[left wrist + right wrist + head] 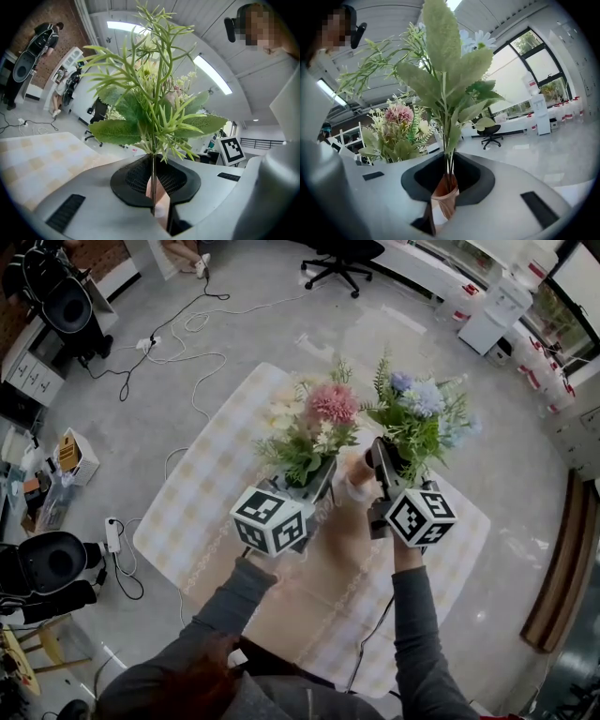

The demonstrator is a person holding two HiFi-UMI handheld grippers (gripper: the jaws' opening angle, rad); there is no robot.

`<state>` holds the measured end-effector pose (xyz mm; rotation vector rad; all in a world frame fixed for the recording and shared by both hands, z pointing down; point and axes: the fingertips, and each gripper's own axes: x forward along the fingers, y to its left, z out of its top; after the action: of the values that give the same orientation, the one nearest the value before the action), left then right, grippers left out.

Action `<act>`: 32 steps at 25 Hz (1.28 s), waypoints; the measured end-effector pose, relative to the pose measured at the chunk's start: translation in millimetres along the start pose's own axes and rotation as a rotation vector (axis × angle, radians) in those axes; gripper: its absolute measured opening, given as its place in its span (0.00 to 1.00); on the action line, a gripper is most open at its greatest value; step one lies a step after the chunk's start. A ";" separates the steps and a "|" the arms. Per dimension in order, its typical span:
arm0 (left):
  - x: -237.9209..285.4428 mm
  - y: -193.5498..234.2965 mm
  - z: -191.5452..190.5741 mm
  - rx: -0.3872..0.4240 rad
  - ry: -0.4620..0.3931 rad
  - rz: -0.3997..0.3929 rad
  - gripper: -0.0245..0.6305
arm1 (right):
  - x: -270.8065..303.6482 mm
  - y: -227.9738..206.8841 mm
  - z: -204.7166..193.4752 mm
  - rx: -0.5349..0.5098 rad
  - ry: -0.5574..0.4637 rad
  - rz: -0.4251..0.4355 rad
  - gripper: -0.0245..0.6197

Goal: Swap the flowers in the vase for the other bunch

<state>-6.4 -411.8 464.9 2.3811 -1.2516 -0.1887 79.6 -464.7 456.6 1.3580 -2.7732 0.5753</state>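
My left gripper [319, 482] [152, 187] is shut on the thin stems of the pink bunch [323, 423] [154, 103] and holds it upright over the table. To its right, the right gripper [384, 463] [447, 183] is shut on the stems of the blue bunch [417, 413] [445, 79]. Those stems run down into the mouth of the pinkish copper vase [352, 482] [444, 201], which shows just below the jaws. The vase stands between the two grippers. The pink bunch [396, 126] also appears at the left of the right gripper view.
The table [206, 493] carries a pale checked cloth. On the floor around it are cables [178, 334], an office chair [342, 259], black equipment [47, 563] at the left and white cabinets [497, 306] at the upper right.
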 end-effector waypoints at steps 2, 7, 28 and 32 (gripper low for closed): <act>-0.5 -0.7 1.1 -0.003 0.000 0.002 0.08 | -0.3 0.3 1.8 0.000 0.000 -0.001 0.12; -3.5 -1.6 3.0 0.001 -0.005 0.004 0.08 | -3.0 2.2 4.2 -0.018 -0.009 -0.002 0.11; -36.1 -24.5 28.6 0.030 -0.058 -0.018 0.09 | -38.2 40.3 74.5 -0.140 -0.226 -0.044 0.10; -54.0 -30.8 29.8 0.037 -0.066 -0.029 0.09 | -48.5 55.1 79.3 -0.146 -0.245 -0.056 0.10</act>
<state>-24.1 -362.4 420.2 2.4441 -1.2614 -0.2563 80.4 -422.6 357.1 1.5631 -2.8803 0.2109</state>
